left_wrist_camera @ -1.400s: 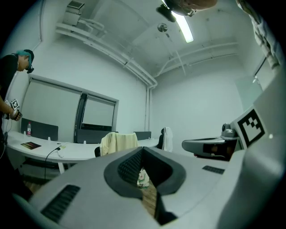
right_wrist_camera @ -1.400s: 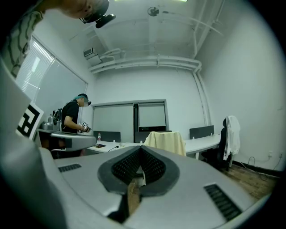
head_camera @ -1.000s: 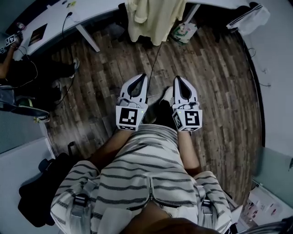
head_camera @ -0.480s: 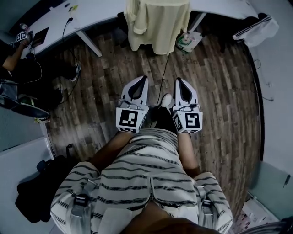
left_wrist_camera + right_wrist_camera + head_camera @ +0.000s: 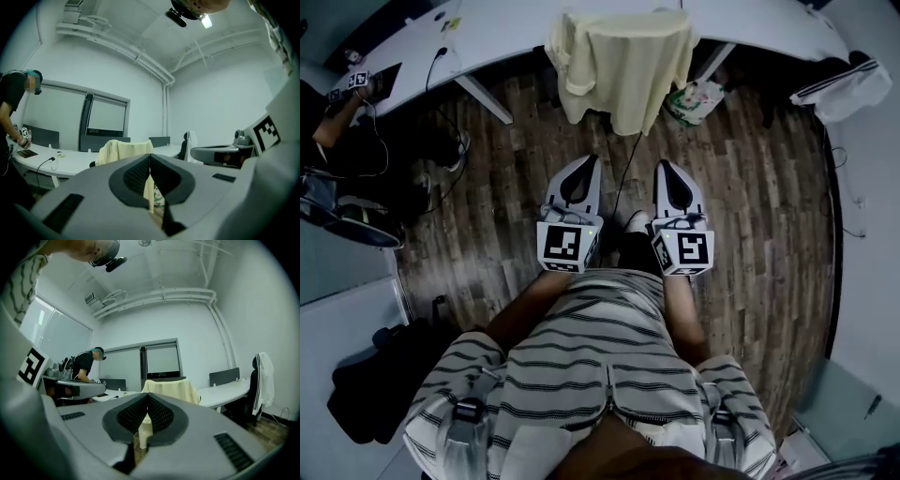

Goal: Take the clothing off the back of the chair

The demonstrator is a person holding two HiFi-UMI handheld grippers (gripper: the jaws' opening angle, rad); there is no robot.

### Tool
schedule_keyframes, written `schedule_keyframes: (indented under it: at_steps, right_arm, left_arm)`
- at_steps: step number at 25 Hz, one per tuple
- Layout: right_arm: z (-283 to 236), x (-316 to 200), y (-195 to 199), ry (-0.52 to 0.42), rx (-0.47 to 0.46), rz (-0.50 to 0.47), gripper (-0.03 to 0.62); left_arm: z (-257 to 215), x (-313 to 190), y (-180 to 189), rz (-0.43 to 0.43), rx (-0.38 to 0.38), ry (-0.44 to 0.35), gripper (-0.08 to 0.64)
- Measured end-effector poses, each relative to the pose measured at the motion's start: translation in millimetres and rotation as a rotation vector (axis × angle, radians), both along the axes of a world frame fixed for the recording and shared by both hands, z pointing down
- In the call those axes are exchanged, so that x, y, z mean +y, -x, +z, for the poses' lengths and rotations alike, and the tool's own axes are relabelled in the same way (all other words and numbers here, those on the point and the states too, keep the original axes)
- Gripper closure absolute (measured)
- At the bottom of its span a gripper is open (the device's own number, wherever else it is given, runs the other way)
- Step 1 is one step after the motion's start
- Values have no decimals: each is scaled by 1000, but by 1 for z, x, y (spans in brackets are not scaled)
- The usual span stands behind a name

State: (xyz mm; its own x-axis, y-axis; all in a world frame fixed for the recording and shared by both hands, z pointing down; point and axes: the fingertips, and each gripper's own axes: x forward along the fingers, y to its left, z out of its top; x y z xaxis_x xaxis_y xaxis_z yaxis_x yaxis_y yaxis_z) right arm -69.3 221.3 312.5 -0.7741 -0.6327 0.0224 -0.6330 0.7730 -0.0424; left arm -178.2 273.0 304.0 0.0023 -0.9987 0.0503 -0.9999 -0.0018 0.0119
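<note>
A white desk (image 5: 506,28) is spread along the head view's top edge. At top centre, the pale yellow garment (image 5: 623,66) is draped over the chair back (image 5: 162,379). At mid-frame below, well apart from it, the left gripper (image 5: 586,164) and right gripper (image 5: 664,166) are held fully closed and empty.

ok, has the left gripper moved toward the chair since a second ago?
Yes: toward it. In the head view the floor between the left gripper and the yellow clothing has shrunk.
</note>
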Motion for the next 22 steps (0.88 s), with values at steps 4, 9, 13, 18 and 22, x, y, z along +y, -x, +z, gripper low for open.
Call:
schedule_keyframes:
  at_steps: [4, 9, 13, 18, 22]
  right_arm:
    - [-5, -41, 2, 3, 14, -29, 574]
    - [-10, -88, 3, 19, 25, -65, 574]
    - [-17, -116, 2, 15, 26, -98, 574]
    - [-19, -143, 3, 39, 24, -138, 574]
    - [-16, -158, 4, 63, 24, -155, 574]
  left_arm:
    - [-3, -40, -2, -29, -1, 9, 536]
    - [-9, -78, -4, -67, -16, 26, 535]
    - [-17, -102, -6, -105, -21, 25, 535]
    - [-21, -124, -7, -154, -30, 39, 535]
    - [-19, -126, -3, -199, -27, 65, 535]
